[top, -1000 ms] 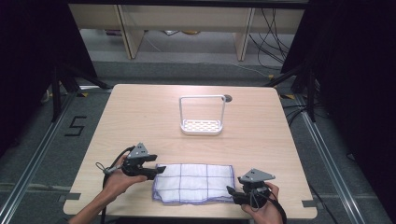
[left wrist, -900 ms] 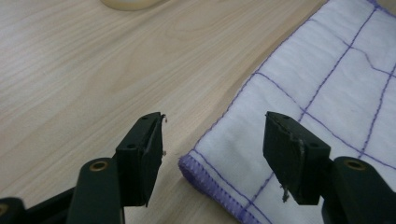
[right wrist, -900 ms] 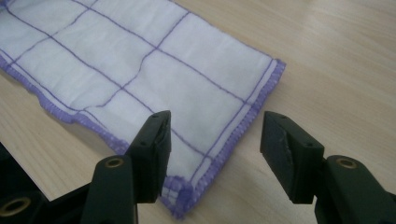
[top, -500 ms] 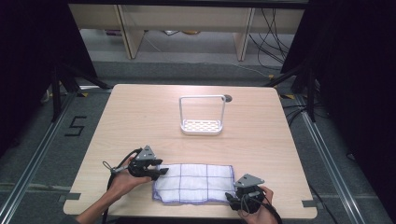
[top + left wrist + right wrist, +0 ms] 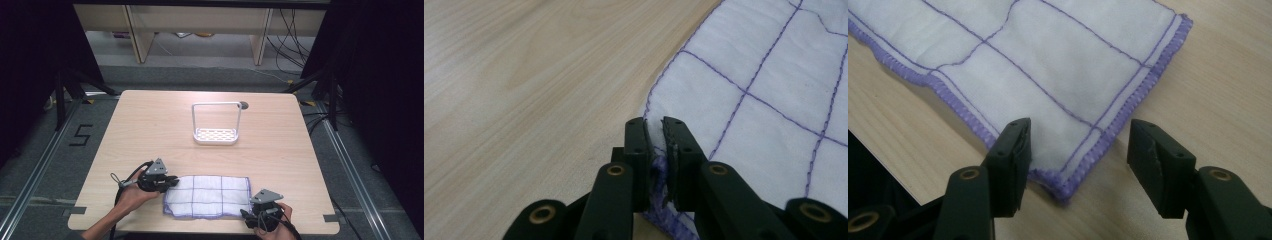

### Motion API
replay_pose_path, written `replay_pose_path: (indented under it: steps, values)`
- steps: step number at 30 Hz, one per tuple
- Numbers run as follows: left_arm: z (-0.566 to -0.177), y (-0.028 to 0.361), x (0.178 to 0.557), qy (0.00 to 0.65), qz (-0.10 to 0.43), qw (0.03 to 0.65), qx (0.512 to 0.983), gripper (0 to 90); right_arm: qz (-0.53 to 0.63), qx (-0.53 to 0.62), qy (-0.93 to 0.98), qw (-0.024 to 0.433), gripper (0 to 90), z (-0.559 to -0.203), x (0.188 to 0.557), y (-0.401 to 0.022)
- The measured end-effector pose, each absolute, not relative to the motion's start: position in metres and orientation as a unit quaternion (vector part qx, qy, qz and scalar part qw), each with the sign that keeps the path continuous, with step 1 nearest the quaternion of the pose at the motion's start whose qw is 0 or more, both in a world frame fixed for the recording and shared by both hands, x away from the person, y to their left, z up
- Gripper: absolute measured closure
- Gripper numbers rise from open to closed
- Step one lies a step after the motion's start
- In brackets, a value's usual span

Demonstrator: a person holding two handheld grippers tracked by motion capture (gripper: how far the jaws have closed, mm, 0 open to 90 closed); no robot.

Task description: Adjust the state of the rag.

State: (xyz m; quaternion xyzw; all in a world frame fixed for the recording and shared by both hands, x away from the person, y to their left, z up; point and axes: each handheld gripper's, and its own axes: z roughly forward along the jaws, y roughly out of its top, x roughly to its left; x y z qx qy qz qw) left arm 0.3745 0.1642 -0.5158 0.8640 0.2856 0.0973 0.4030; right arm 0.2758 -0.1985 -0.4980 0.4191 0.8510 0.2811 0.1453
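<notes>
A white cloth point(image 5: 207, 196) with purple grid stitching and a purple hem lies flat near the table's front edge. My left gripper point(image 5: 170, 182) is at its left edge. In the left gripper view the jaws point(image 5: 654, 125) have just been closing and now pinch the cloth's point(image 5: 749, 65) hem between the pads. My right gripper point(image 5: 250, 215) sits at the cloth's near right corner. Its jaws point(image 5: 1078, 135) stand apart and have just closed a little. The cloth's point(image 5: 1048, 50) corner lies between them; the left pad touches it and the right pad is clear of it.
A white wire-framed rack point(image 5: 216, 135) with a perforated base stands at the middle of the wooden table point(image 5: 150, 125). A small dark round fitting point(image 5: 244, 105) sits behind it. The table's front edge is just below both hands.
The left gripper's jaws have come together on the cloth's left edge. The right gripper has shifted slightly toward the cloth's near right corner. The cloth lies as before.
</notes>
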Motion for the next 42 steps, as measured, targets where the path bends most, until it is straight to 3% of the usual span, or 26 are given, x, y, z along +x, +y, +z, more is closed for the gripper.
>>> replay_pose_path:
  steps: [7, 8, 10, 16, 27, 35, 42]
  values:
    - [-0.515, 0.165, 0.374, 0.276, 0.103, 0.397, 0.869, 83.6, 0.293, 0.417, 0.851, 0.125, 57.6, -0.499, 0.276, -0.199]
    - [-0.515, 0.164, 0.373, 0.284, 0.101, 0.404, 0.863, 83.9, 0.300, 0.405, 0.855, 0.121, 64.3, -0.500, 0.278, -0.201]
    - [-0.515, 0.165, 0.373, 0.284, 0.098, 0.400, 0.866, 84.0, 0.304, 0.415, 0.852, 0.101, 70.3, -0.499, 0.277, -0.200]
    - [-0.515, 0.167, 0.371, 0.288, 0.096, 0.411, 0.860, 84.7, 0.309, 0.381, 0.865, 0.107, 85.2, -0.499, 0.280, -0.200]
    - [-0.503, 0.183, 0.351, 0.283, 0.085, 0.428, 0.854, 85.2, 0.319, 0.365, 0.868, 0.109, 86.6, -0.476, 0.313, -0.198]
    - [-0.497, 0.187, 0.315, 0.280, 0.047, 0.456, 0.844, 85.1, 0.282, 0.318, 0.899, 0.103, 86.5, -0.440, 0.380, -0.182]
    - [-0.501, 0.173, 0.290, 0.270, 0.026, 0.468, 0.841, 84.5, 0.244, 0.282, 0.924, 0.084, 86.4, -0.441, 0.424, -0.158]
